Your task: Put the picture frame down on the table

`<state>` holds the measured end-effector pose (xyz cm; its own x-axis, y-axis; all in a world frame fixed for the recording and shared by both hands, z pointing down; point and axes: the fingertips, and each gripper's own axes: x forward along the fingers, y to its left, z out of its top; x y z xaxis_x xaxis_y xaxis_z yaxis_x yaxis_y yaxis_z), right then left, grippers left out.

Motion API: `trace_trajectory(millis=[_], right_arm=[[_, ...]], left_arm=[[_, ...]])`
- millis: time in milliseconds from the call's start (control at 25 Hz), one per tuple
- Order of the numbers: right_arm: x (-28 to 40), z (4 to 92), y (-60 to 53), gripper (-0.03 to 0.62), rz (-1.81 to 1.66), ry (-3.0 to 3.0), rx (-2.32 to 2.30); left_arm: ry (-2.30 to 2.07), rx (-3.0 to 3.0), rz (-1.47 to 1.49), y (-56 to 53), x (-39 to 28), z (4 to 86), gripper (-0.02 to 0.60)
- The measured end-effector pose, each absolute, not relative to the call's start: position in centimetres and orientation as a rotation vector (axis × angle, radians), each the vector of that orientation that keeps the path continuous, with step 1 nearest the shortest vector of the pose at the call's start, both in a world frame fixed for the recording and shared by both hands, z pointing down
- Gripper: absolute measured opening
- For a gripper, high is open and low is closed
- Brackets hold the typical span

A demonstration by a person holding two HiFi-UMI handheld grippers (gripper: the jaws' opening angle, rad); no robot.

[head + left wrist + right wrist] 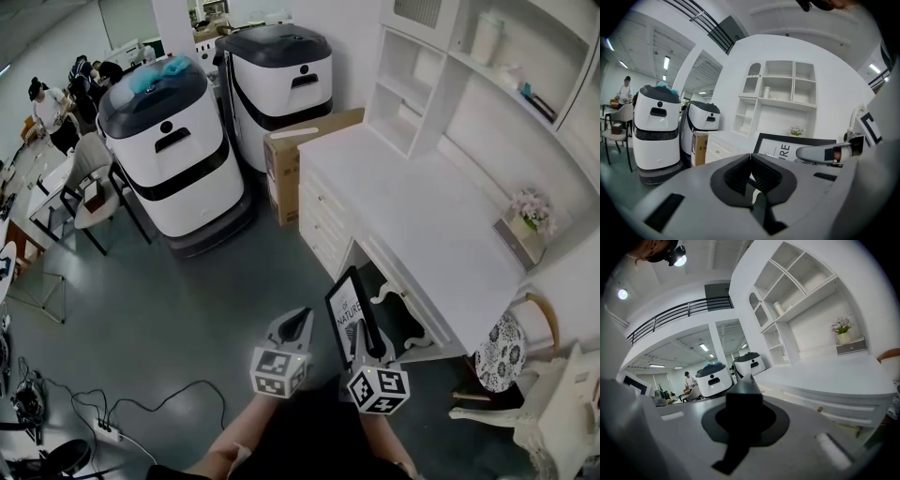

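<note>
My right gripper (362,335) is shut on the lower edge of the picture frame (347,307), a black frame with a white print reading NATURE. The frame stands upright in the air over the grey floor, just off the near front corner of the white table (412,202). In the right gripper view the frame (743,401) shows edge-on between the jaws, with the table (834,376) ahead on the right. My left gripper (300,322) hangs beside the frame on its left, shut and holding nothing. From the left gripper view the frame (787,146) appears to the right.
Two big white-and-black machines (169,155) (281,80) stand left of the table, with a cardboard box (289,159) against the table's end. A flower pot (530,216) sits by the table's right wall. A white chair (530,384) is at lower right; cables (141,408) lie on the floor.
</note>
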<state>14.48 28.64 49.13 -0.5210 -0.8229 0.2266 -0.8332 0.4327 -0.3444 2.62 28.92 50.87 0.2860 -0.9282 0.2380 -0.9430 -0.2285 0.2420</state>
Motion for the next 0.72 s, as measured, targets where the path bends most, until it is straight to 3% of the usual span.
trace_trajectory(millis=[720], right_arm=[[14.48,49.40,28.12,0.014,0.674,-2.639,1.527]], left_arm=[[-1.720,2.203,0.077,29.32,2.04,51.27,0.012]])
